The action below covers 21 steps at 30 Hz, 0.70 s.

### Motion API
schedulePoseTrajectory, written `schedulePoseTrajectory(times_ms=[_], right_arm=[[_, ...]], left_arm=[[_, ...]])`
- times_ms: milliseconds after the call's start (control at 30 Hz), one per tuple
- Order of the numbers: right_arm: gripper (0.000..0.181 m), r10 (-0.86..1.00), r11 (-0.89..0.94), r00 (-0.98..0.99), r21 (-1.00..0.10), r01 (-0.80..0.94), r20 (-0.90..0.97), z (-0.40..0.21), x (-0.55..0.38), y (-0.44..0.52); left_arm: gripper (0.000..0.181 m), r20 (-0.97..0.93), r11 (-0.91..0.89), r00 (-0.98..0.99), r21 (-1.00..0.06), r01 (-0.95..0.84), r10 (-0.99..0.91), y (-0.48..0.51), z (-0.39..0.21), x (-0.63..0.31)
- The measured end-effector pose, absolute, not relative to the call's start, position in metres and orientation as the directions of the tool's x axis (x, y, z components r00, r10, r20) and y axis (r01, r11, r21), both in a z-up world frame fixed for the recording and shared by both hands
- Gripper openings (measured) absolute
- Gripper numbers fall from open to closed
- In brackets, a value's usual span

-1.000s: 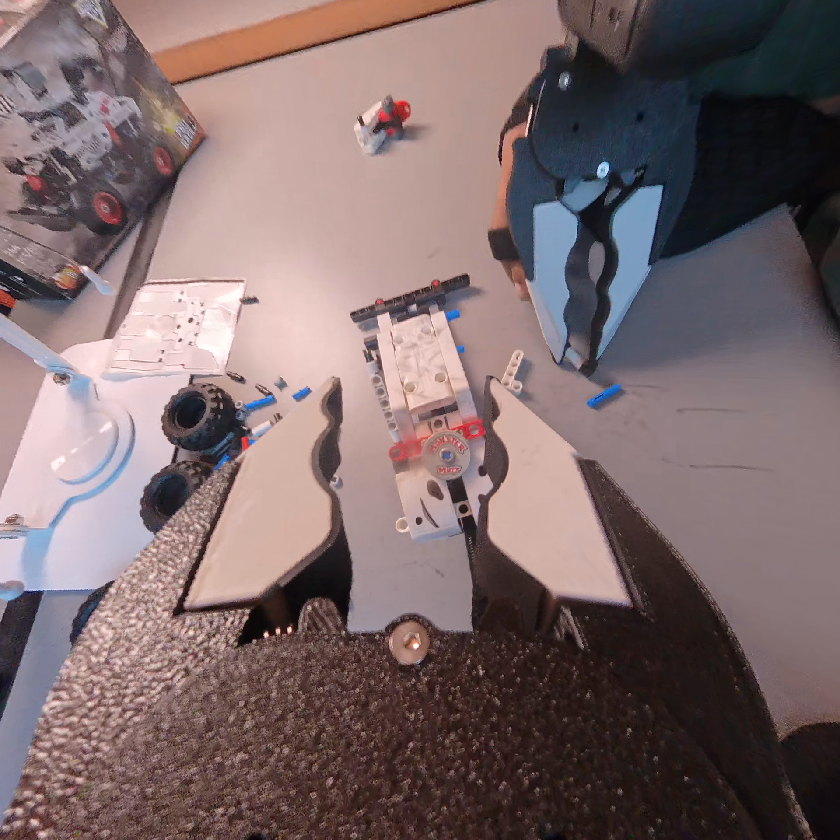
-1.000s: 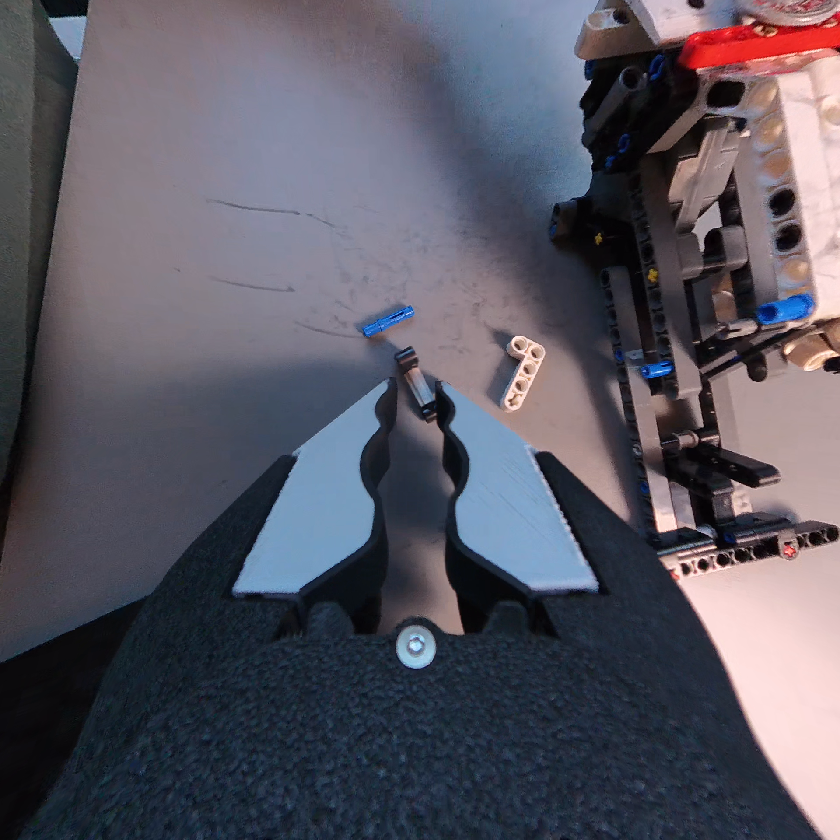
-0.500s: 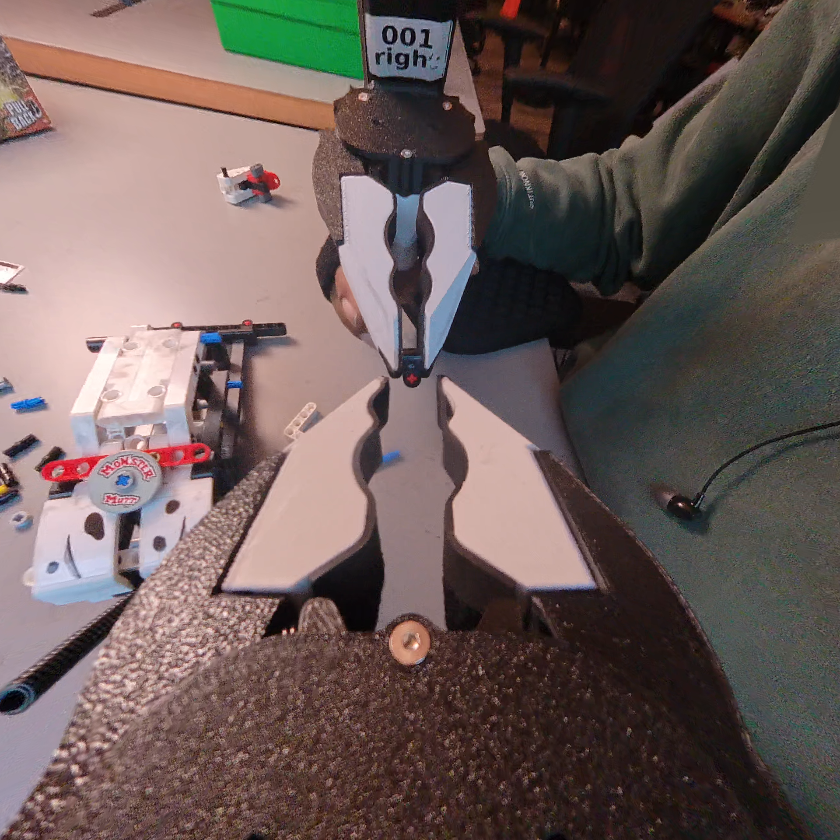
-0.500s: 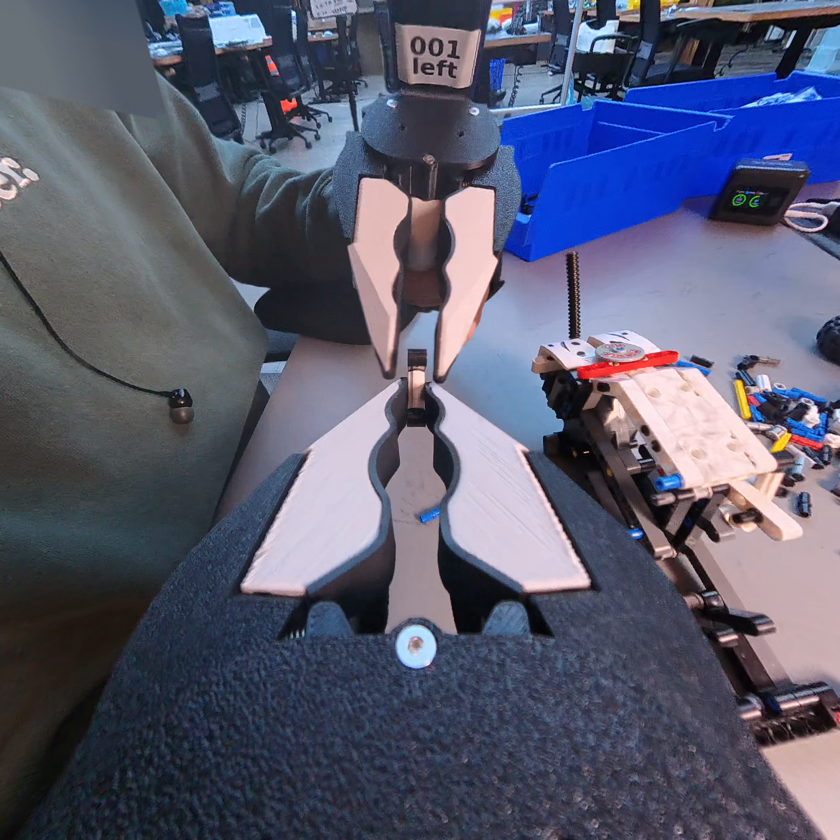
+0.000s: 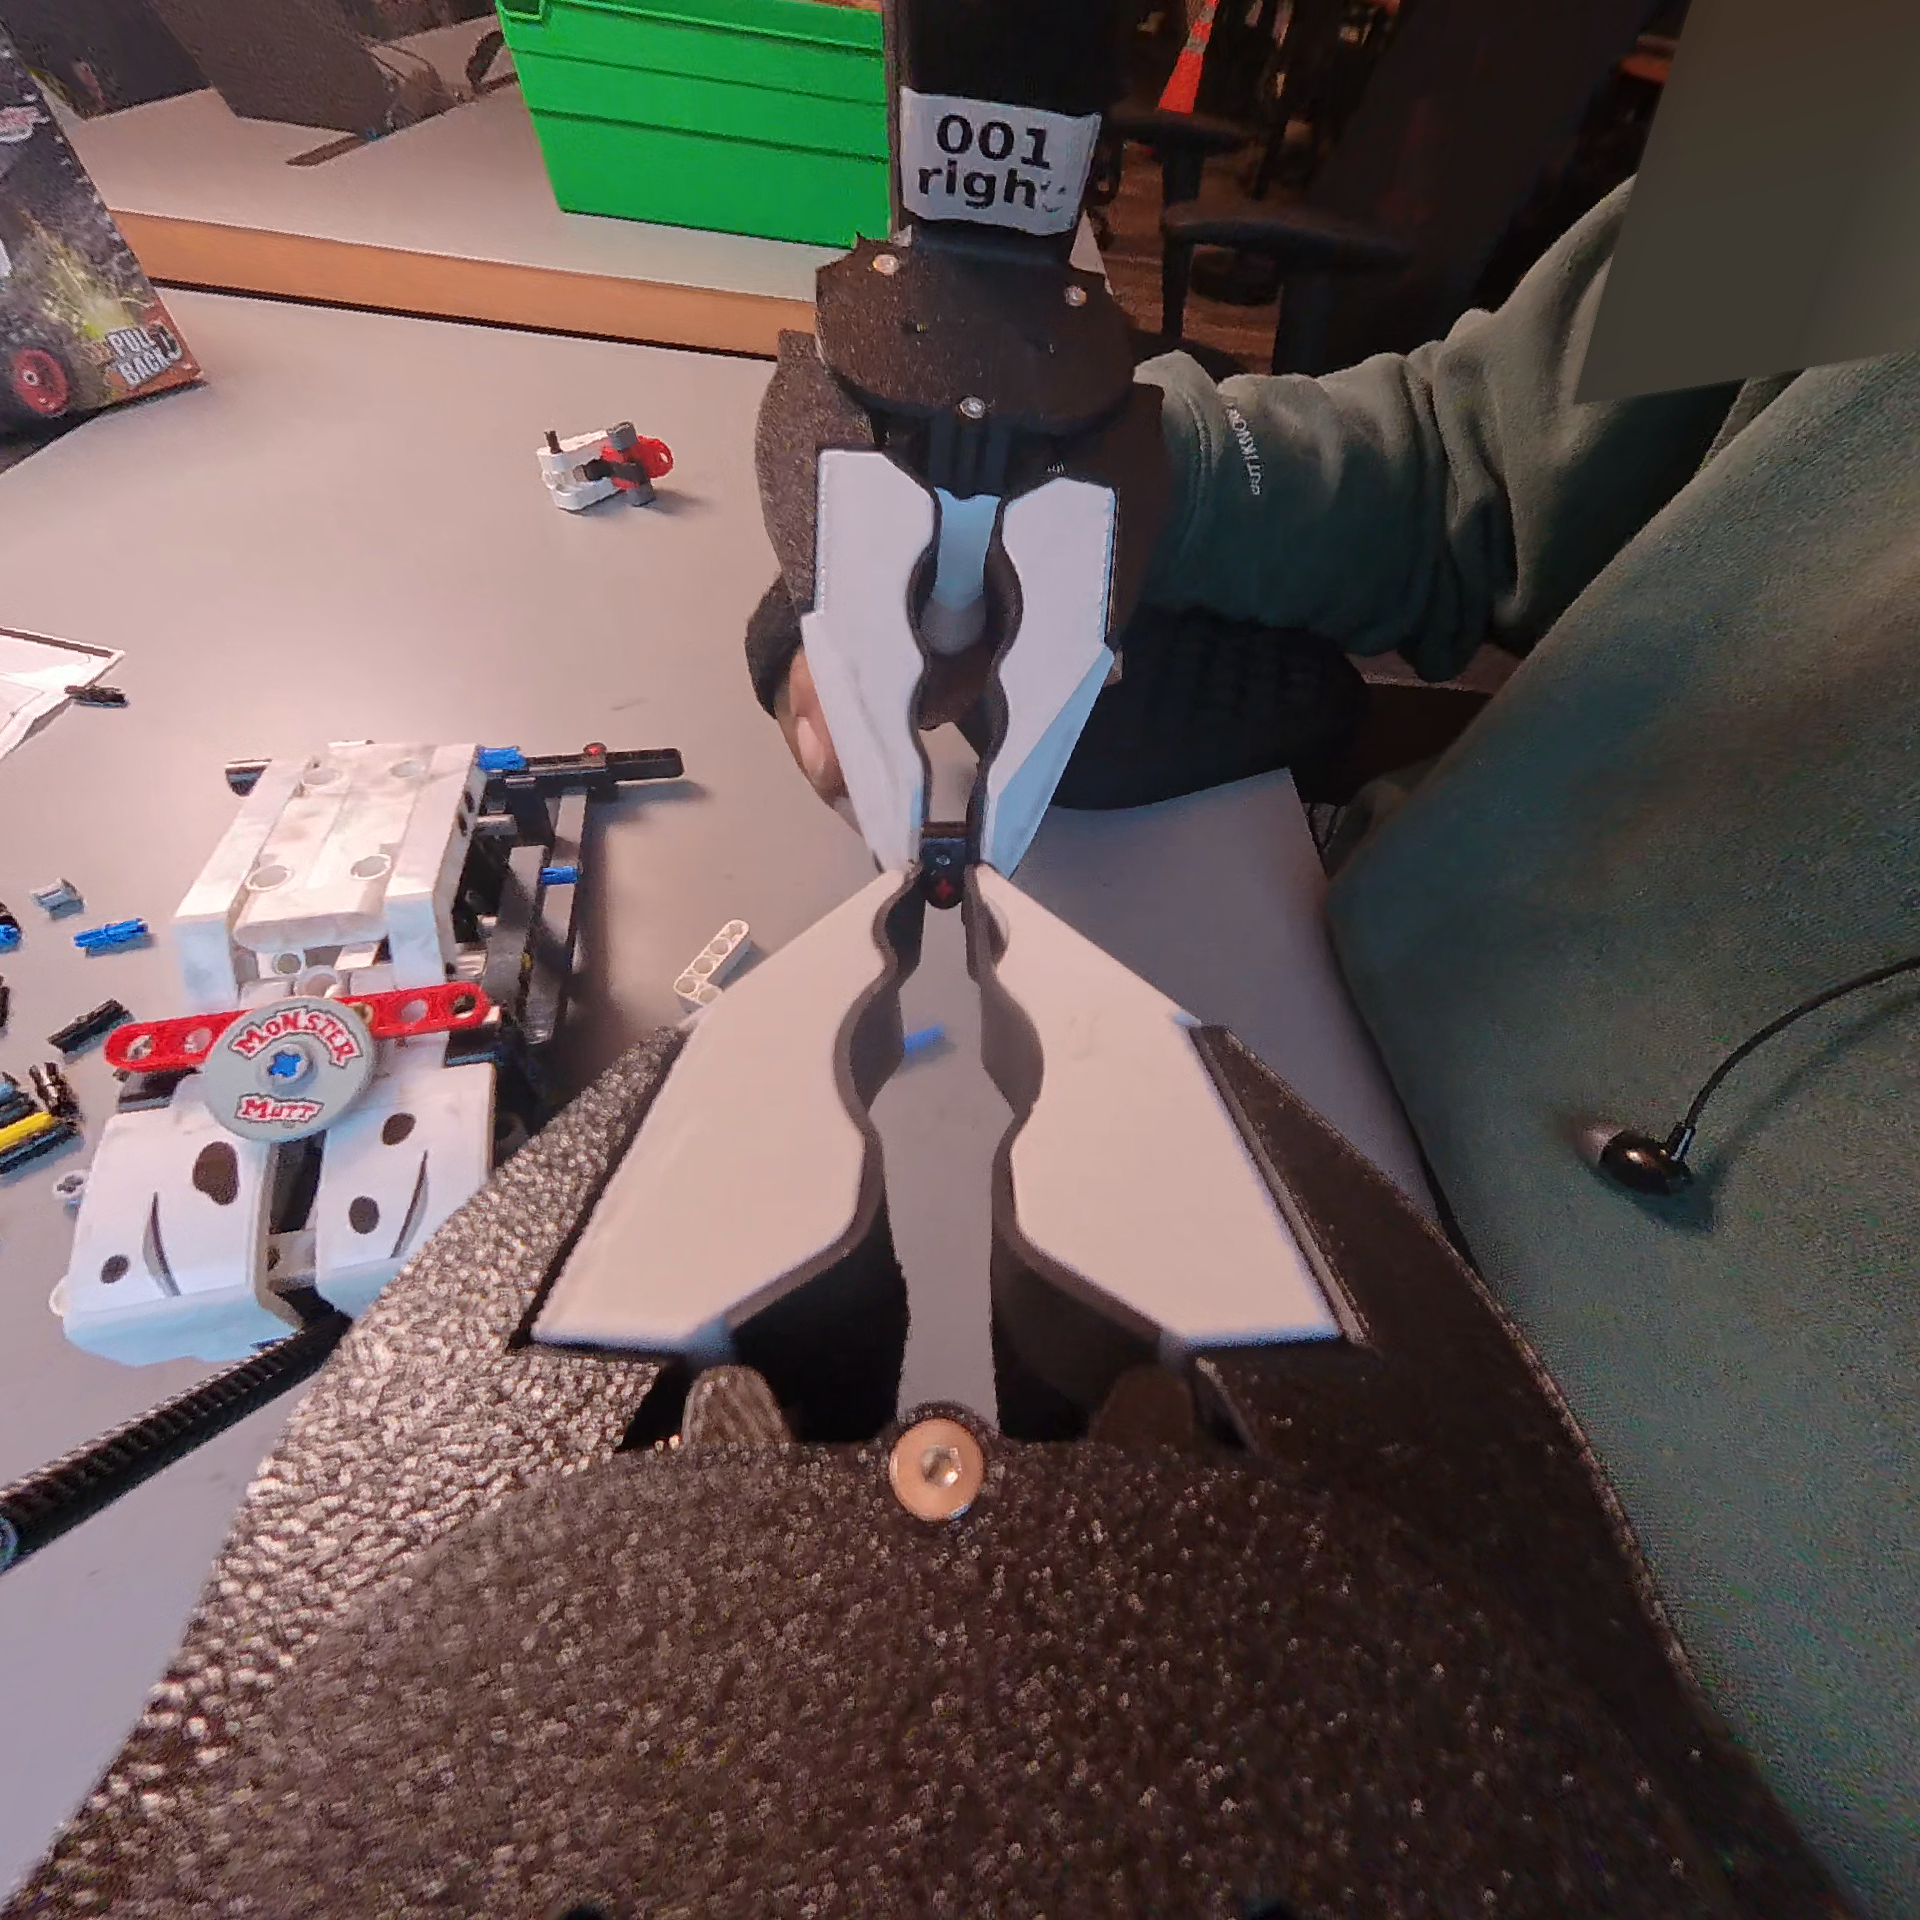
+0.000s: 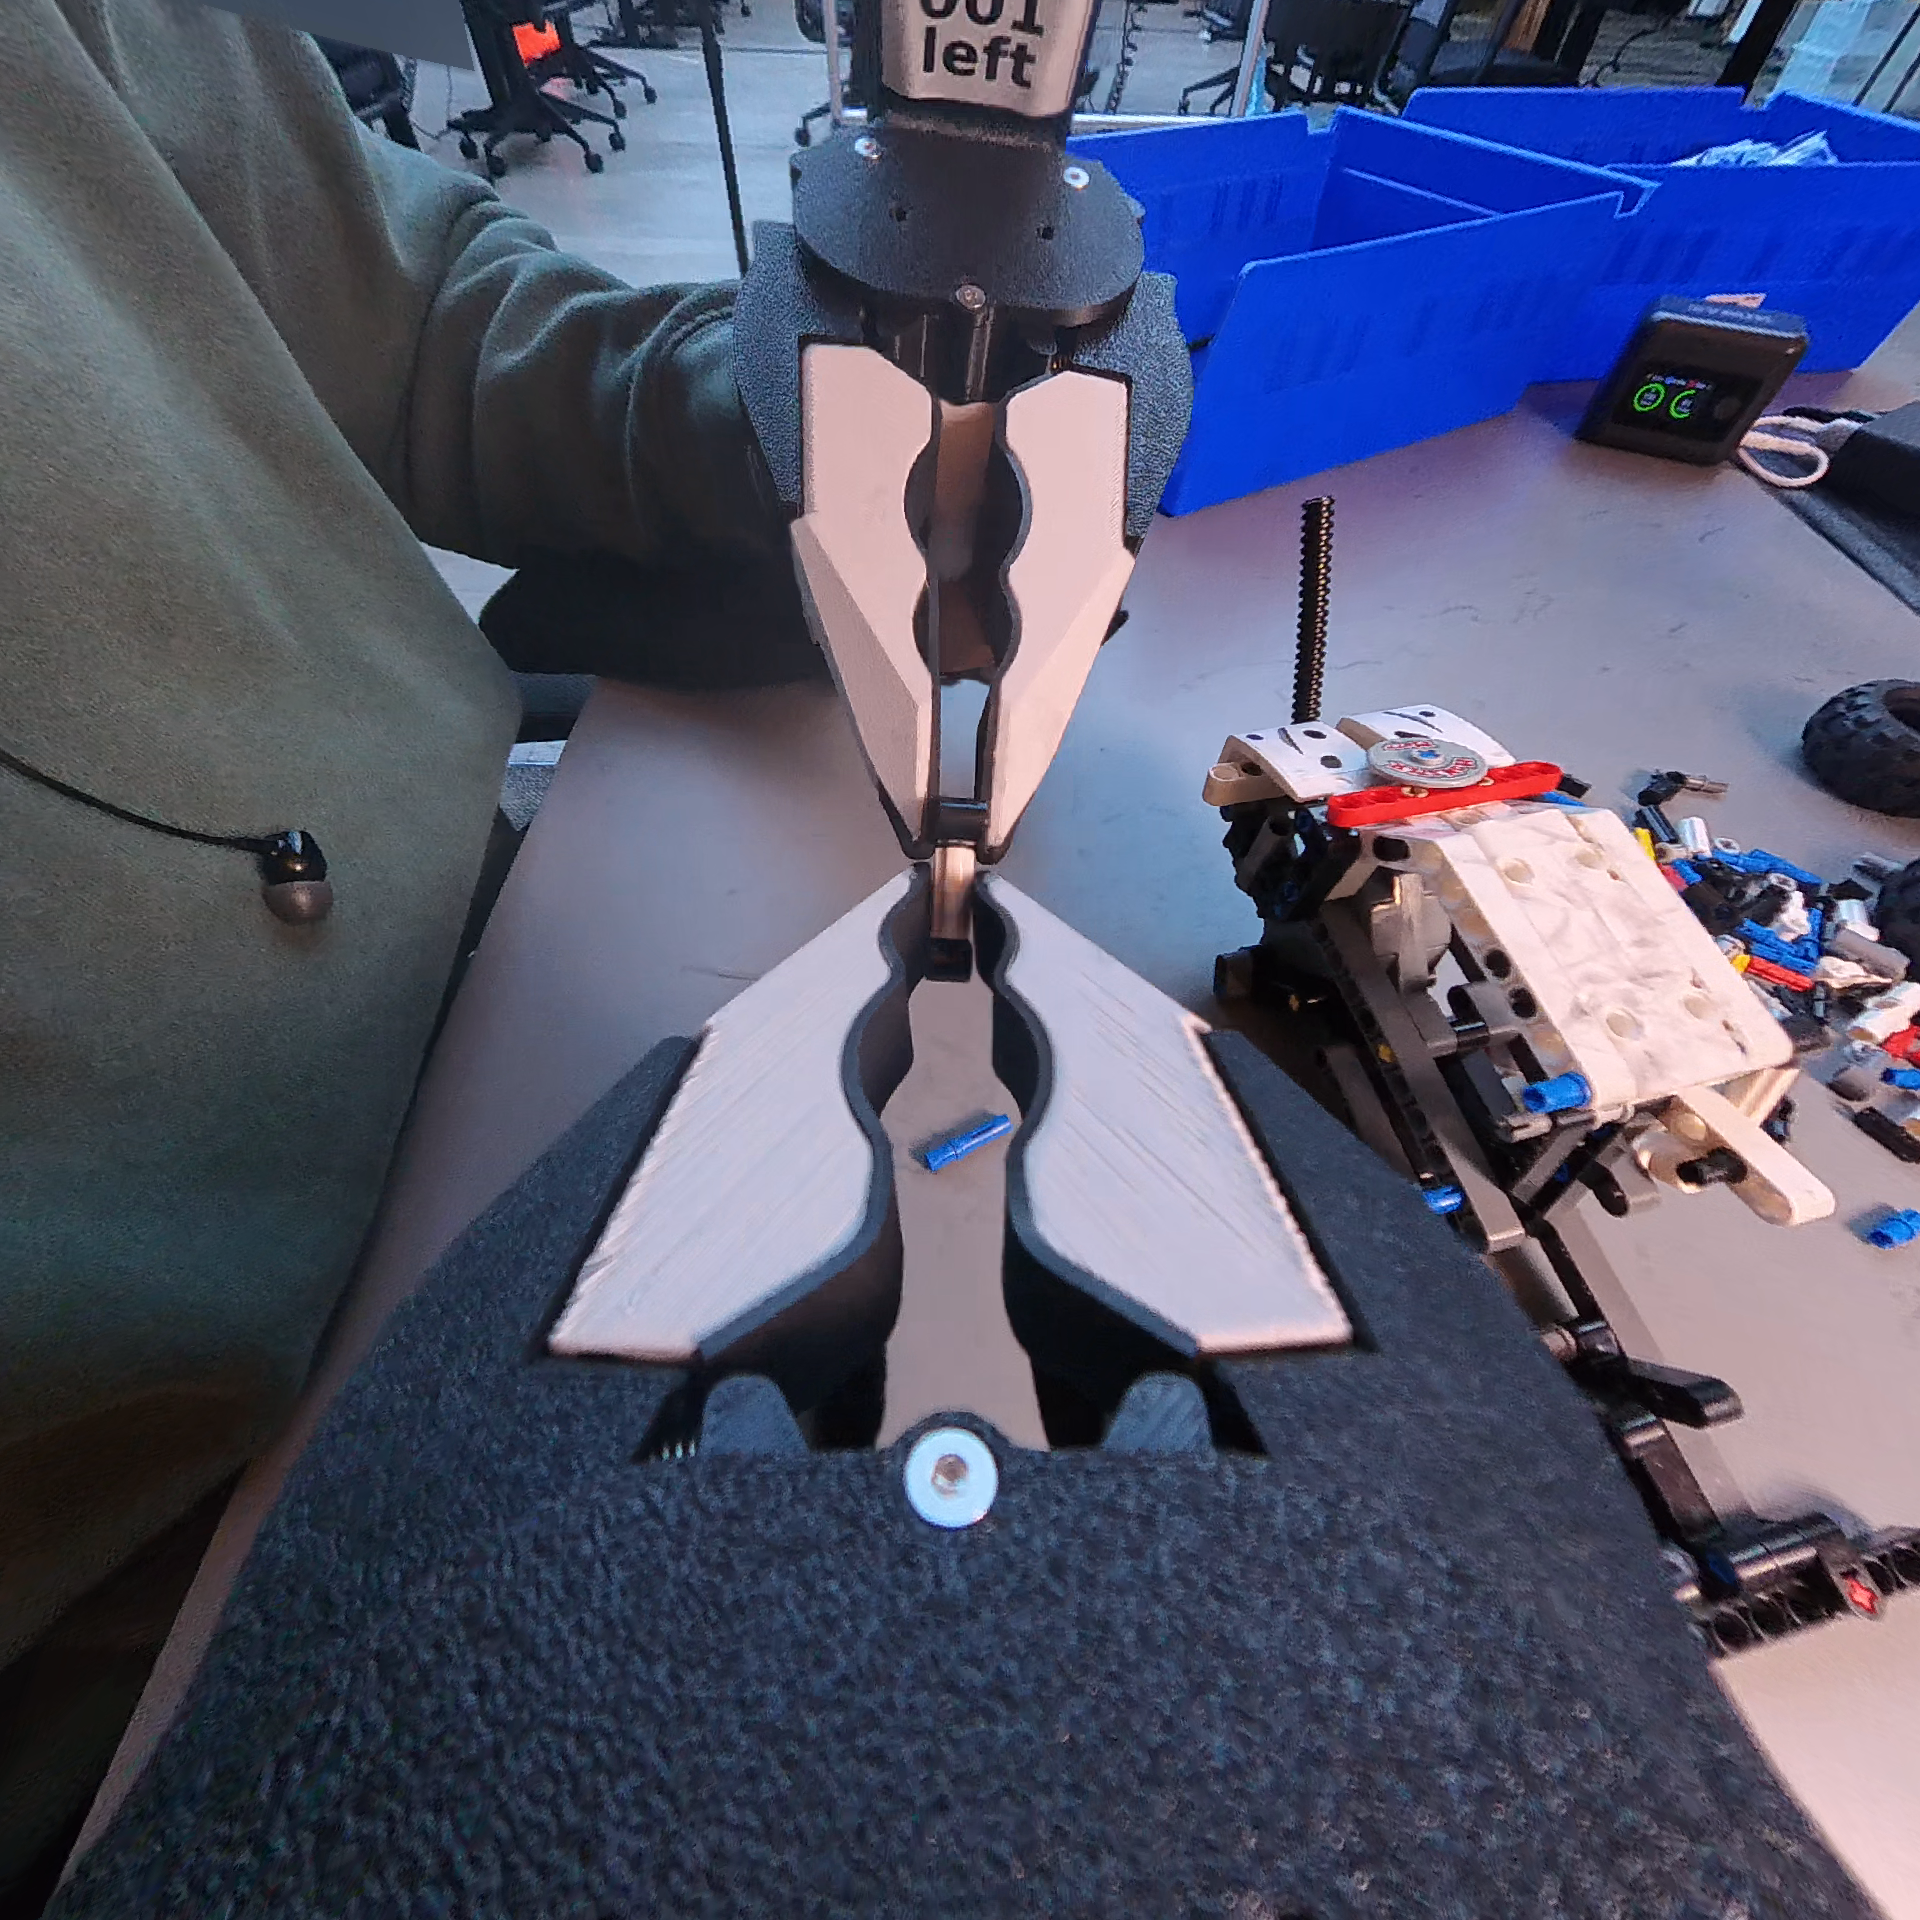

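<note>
A small grey pin with black ends (image 6: 951, 883) is held in the air between both grippers, which face each other tip to tip. Its end shows a red cross in the left wrist view (image 5: 940, 883). My right gripper (image 6: 951, 904) is shut on the pin's near part. My left gripper (image 5: 938, 899) is shut on the pin's other end. Each gripper also shows in the other's view, the left (image 6: 956, 826) and the right (image 5: 940, 847). A blue pin (image 6: 964, 1141) lies on the grey table below them. A part-built white toy truck (image 5: 312, 1039) stands to the side.
The truck (image 6: 1538, 956) has loose pieces (image 6: 1787, 935) and a tyre (image 6: 1870, 758) beyond it. A white L-shaped beam (image 5: 712, 961), a small white-red assembly (image 5: 603, 468), a black ribbed hose (image 5: 156, 1423), green bins (image 5: 707, 114) and blue bins (image 6: 1507, 239) surround. The person's green sleeve (image 5: 1403, 499) is close. My two grippers' fingertips are within a few centimetres of each other. Left tips and right tips are each some 35 cm from the small white-red assembly (image 5: 603, 468).
The right gripper picked the pin off the table and raised it. The left gripper swung away from the truck, came up to the pin and closed on its far end.
</note>
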State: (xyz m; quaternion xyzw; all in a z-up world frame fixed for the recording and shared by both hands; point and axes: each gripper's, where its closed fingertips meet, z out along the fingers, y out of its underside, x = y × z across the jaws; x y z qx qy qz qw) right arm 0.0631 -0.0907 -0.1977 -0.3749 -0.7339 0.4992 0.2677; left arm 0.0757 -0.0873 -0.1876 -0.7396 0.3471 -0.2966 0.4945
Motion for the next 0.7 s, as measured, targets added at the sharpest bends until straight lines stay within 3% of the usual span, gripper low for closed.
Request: schedulePoseTrajectory(times_ms=[200,267,300,367,433,700], right_arm=[[0.006,0.811,0.165,-0.586,-0.956,0.243,-0.009,-0.187,0.063,-0.09],[0.006,0.811,0.215,-0.585,-0.928,0.305,-0.005,-0.201,0.068,-0.081],[0.006,0.838,0.248,-0.545,-0.902,0.353,0.017,-0.217,0.071,-0.064],[0.006,0.835,0.106,-0.544,-0.949,0.296,-0.077,-0.194,0.078,-0.061],[0.006,0.838,0.139,-0.546,-0.969,0.206,0.005,-0.169,0.071,-0.065],[0.006,0.886,0.197,-0.458,-0.952,0.236,0.07,-0.187,0.064,-0.048]], left_arm=[[0.006,0.13,-0.256,0.554,-0.954,-0.156,-0.822,-0.088,-0.178,0.075],[0.006,0.126,-0.246,0.563,-0.959,-0.142,-0.817,-0.086,-0.174,0.068],[0.006,0.152,-0.219,0.588,-0.975,-0.043,-0.794,-0.083,-0.155,0.05],[0.006,0.131,-0.164,0.632,-0.986,0.006,-0.764,-0.085,-0.133,0.017],[0.006,0.101,-0.169,0.618,-0.984,-0.052,-0.78,-0.086,-0.142,0.026],[0.006,0.272,-0.199,0.536,-0.961,0.191,-0.799,-0.075,-0.125,0.018]])
